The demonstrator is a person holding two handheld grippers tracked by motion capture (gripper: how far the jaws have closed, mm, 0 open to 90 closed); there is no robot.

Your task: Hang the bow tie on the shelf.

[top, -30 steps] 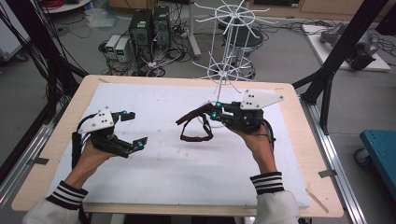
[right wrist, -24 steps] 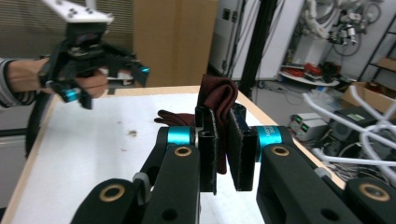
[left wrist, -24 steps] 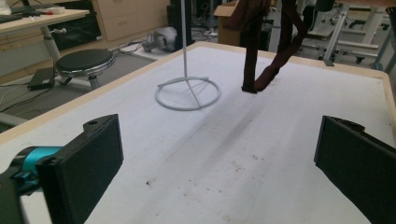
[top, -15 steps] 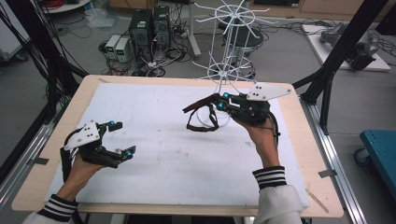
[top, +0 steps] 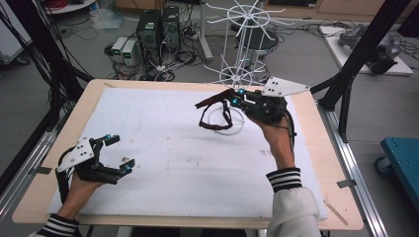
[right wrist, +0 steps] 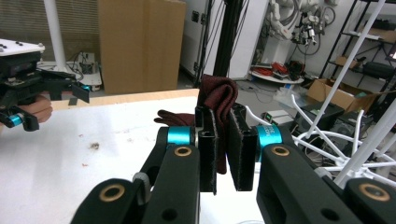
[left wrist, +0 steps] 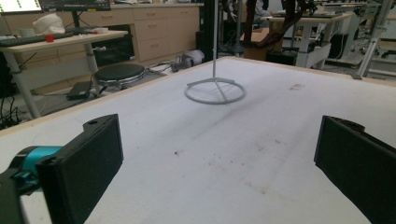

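My right tool (right wrist: 223,154) hides the middle of the dark red strap (right wrist: 218,100) between its jaws. Above it the white wire rack (top: 243,44) blurs thin. My left tool (left wrist: 219,163) is cropped at both edges.
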